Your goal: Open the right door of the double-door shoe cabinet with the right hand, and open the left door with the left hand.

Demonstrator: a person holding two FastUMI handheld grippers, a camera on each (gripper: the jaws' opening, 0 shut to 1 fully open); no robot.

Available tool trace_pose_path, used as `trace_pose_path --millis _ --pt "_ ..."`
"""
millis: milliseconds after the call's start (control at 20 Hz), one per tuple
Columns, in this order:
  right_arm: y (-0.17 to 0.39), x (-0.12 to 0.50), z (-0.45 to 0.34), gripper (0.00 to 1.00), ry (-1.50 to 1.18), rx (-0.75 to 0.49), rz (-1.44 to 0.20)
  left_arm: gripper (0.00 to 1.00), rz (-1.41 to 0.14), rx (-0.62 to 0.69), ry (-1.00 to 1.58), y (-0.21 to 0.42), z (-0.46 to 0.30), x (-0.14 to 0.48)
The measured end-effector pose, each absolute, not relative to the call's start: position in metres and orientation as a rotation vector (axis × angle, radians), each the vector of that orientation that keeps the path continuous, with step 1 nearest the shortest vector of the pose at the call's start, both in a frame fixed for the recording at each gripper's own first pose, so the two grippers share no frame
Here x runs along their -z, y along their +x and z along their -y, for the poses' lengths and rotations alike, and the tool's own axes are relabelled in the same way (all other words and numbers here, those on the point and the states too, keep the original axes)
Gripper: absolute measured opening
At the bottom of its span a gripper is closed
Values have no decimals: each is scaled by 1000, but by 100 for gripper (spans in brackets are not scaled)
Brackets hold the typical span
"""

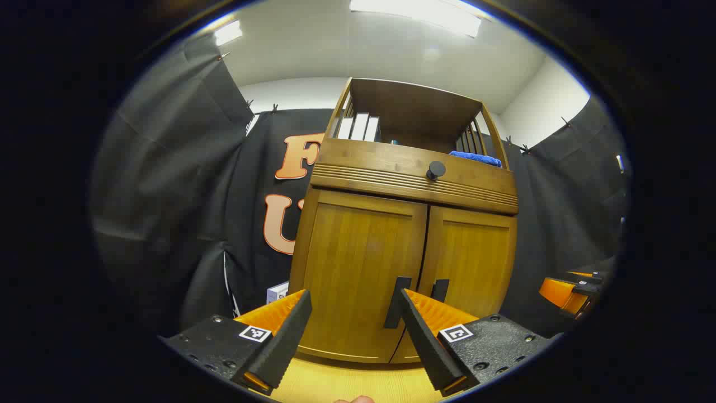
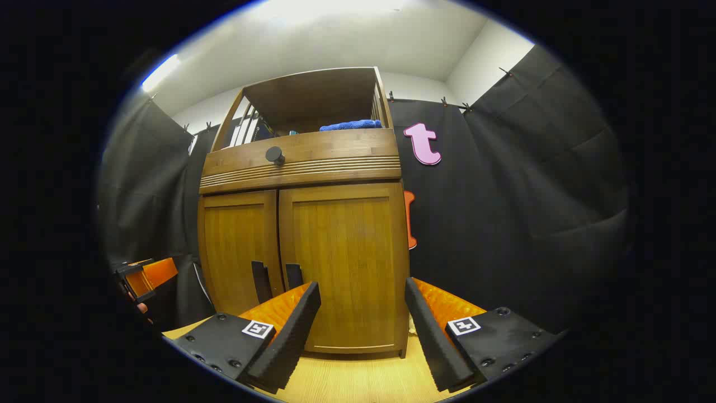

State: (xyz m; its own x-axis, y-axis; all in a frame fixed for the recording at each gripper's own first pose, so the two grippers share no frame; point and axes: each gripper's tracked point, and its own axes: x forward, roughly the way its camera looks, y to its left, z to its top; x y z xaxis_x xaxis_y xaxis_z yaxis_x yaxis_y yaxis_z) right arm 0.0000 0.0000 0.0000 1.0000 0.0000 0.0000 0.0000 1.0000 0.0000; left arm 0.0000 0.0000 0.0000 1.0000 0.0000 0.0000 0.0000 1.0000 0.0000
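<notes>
Both sets of jaws stand wide apart with nothing between them. Our left gripper (image 1: 349,336) sits low in front of the left door (image 1: 358,274), its right-hand finger close to that door's handle (image 1: 396,302) but, as far as we can judge, not touching it. Our right gripper (image 2: 361,336) faces the right door (image 2: 347,263), with the right door's handle (image 2: 293,275) just off past its left-hand finger. Both doors of the shoe cabinet (image 2: 302,162) are shut, meeting at the centre seam, and the cabinet stands on the pale wooden floor (image 2: 358,380). Above the doors runs a drawer with a round knob (image 1: 436,169). We judge this the approach, no door yet opened. Next, the right gripper needs to shift toward the seam, straddle its handle, close and pull outward.
</notes>
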Motion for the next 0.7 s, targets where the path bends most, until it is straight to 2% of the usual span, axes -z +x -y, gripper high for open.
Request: trace_pose_path --millis 50,150,200,250,700 --pt "1 0 -1 94 -1 -2 0 94 0 -1 1 0 -1 0" --pt "2 0 -2 94 -1 -3 1 94 -2 -5 2 1 -2 0" --pt "1 0 -1 97 0 -4 1 91 -5 -7 4 1 -3 2" --pt "1 0 -1 94 -1 -4 1 94 -5 -10 3 1 -4 2" --pt "4 0 0 94 -3 -4 -3 94 -7 -14 -2 3 -4 3"
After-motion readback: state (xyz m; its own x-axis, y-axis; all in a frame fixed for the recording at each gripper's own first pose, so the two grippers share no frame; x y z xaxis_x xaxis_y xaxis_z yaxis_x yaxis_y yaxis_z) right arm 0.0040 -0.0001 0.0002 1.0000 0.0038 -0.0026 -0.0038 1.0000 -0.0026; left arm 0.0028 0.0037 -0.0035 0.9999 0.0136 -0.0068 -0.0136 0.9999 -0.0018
